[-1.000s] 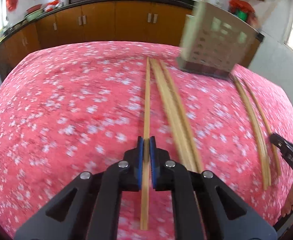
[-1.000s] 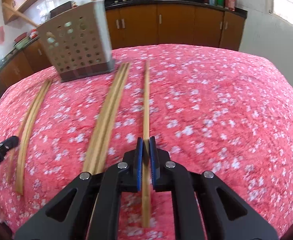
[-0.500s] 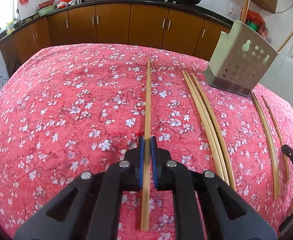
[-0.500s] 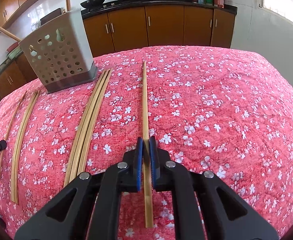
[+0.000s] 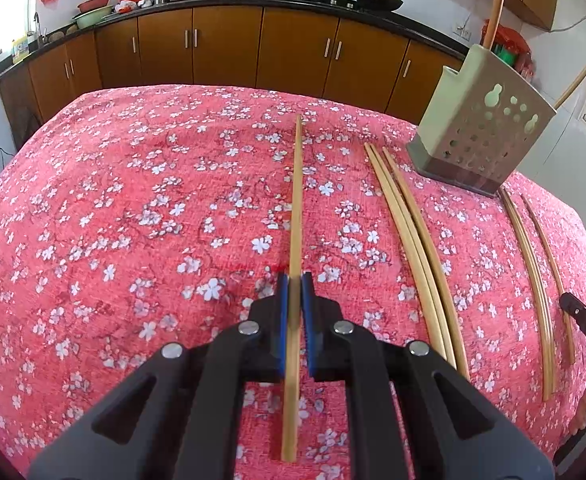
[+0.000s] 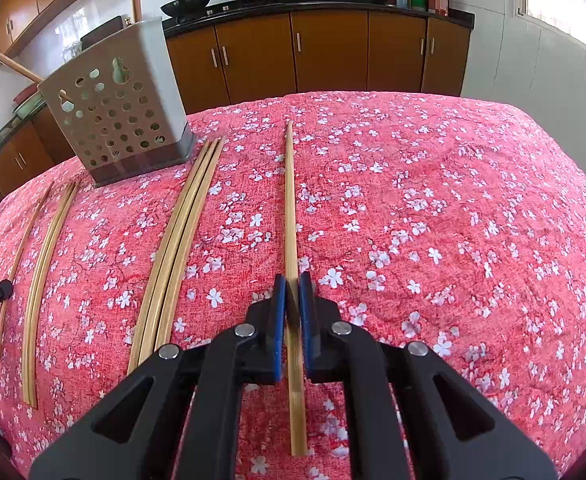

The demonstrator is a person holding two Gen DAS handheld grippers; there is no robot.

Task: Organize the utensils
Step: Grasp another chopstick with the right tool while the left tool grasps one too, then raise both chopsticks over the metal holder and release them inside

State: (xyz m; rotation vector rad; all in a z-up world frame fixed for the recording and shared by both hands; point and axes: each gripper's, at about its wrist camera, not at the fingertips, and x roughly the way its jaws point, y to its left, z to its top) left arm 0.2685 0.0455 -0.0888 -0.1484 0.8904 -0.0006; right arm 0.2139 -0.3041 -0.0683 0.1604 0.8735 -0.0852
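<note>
Two grippers, two chopsticks, both clamped. Our left gripper [image 5: 293,280] pinches one chopstick [image 5: 296,200] between its blue pads [image 5: 281,320], stick running toward 12 o'clock, tail poking out behind the jaws. Our right gripper [image 6: 291,280] grips a second chopstick [image 6: 290,200] the same way, also aimed at 12.

Where the rest sits: in the left view, a loose bundle of chopsticks [image 5: 413,248] lies on the red floral cloth [image 5: 113,220] at 2 o'clock, and the perforated holder [image 5: 481,128] stands beyond it at 1 to 2 o'clock, with a couple of sticks already standing in it. Two more [image 5: 533,280] lie at 3 o'clock. In the right view the holder [image 6: 121,104] is at 10 to 11 o'clock, bundle [image 6: 177,248] at 9 to 10.

We judge the step as carrying these two to the holder. To do it well:
- keep the pinch firm; the grip is near the rear end, so the long front will lever down
- lift clear of the cloth before swinging
- tip near vertical, lead with the front tip into the open top, not the side holes
- one gripper at a time, so we don't collide over the holder

Pose: both hands pitched forward and down at a moderate angle, fingers level, no visible roll.
</note>
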